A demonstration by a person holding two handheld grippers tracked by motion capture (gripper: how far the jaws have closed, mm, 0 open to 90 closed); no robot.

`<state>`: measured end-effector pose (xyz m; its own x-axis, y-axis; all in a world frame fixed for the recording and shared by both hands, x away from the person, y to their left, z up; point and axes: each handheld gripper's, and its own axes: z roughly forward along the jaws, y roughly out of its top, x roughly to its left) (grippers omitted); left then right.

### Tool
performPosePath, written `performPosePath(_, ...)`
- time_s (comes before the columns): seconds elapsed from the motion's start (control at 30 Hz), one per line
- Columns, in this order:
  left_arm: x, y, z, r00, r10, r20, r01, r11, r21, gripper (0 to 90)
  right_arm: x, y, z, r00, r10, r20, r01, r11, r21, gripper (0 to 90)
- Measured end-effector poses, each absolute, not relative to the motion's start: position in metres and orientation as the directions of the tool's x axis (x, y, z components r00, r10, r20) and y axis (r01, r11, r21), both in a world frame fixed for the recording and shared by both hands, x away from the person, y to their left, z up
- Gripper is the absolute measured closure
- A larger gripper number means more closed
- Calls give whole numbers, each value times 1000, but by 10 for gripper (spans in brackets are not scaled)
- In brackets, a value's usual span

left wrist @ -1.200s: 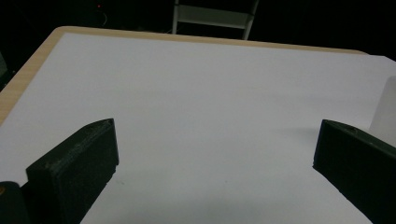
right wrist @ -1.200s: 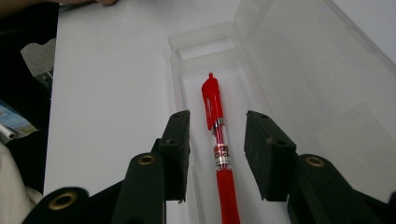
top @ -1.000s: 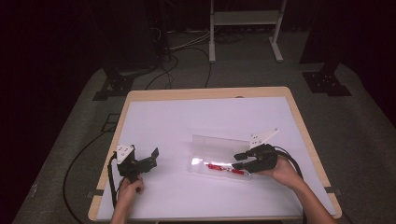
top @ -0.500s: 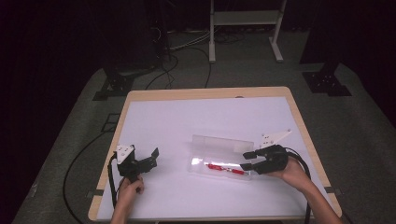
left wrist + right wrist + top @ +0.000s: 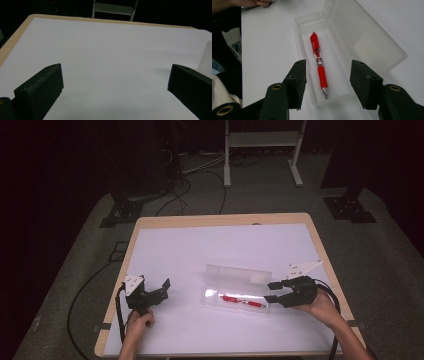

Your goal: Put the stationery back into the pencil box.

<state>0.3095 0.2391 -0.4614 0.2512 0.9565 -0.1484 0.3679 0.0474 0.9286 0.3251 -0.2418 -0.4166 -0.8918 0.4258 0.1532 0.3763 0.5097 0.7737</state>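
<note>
A clear plastic pencil case (image 5: 235,292) (image 5: 362,47) lies open near the table's front middle, lid tipped back. Inside it rests a red pen (image 5: 243,300) (image 5: 319,63), tip pointing toward my right gripper. My right gripper (image 5: 274,292) (image 5: 327,77) stands open just off the case's right end, its jaws either side of that end and nothing held. My left gripper (image 5: 161,289) (image 5: 112,87) is open too, well left of the case, low over bare white table, nothing between its jaws.
The white tabletop (image 5: 220,250) has a wooden rim (image 5: 131,245). A white metal stand (image 5: 260,140) and cables (image 5: 200,170) sit on the dark floor behind. The case's edge (image 5: 206,60) shows at the right of the left gripper view.
My right gripper has drawn back to the right, away from the case's end, and sits a little lower toward the front edge. The left gripper and the case stay put.
</note>
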Motion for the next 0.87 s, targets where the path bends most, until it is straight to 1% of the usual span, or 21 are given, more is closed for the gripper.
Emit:
performPosePath(0.67,310,239,-461,249,957,-148,369,47,928,0,314,-276,-431,-854,491,172,426,470,773,434)
performPosePath(0.73,310,239,-461,247,958,-146,369,46,928,0,310,-283,-434,-843,507,180,444,466,765,411)
performPosePath(0.87,310,239,-461,249,957,-146,370,46,928,0,304,-291,-435,-835,521,179,443,442,780,406)
